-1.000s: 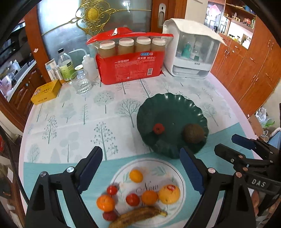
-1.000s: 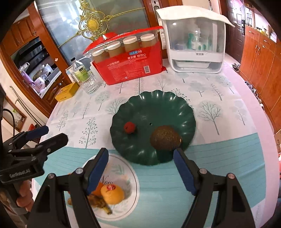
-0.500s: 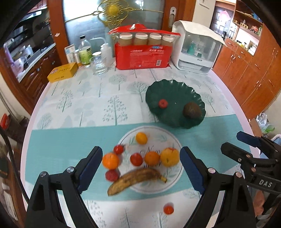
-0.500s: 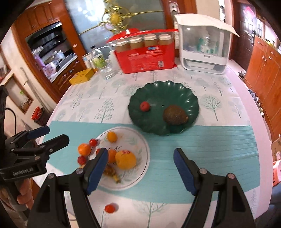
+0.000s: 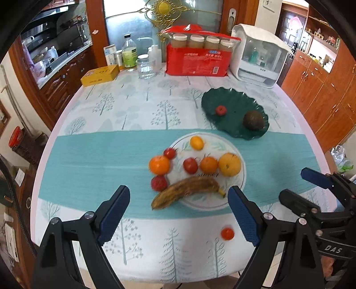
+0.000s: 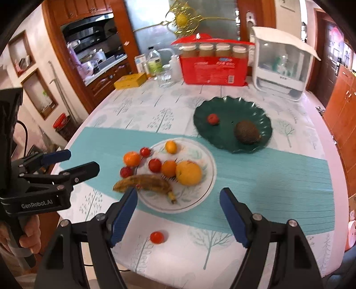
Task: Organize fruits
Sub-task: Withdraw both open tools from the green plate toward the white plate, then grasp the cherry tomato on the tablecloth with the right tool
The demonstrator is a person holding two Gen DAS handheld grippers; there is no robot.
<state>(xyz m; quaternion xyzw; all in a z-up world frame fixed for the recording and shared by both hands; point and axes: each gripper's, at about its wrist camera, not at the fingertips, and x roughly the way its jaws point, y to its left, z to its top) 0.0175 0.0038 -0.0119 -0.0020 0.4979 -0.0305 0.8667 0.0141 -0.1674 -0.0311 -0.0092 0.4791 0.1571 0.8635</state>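
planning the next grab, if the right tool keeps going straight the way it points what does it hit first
Probably the white floral plate, near its front rim, close to the brown overripe banana. The open right tool frames that spot, though depth is unclear.

I was at a dining table in a family home, next to the kitchen. Its tree-printed cloth carried household clutter along the far edge: a red pack of paper cups, a white countertop sterilizer cabinet, a drinking glass, an oil bottle and a yellow box. Behind stood a frosted glass door with gold ornament, wooden cabinets to the right, and a kitchen counter with cookware to the left.
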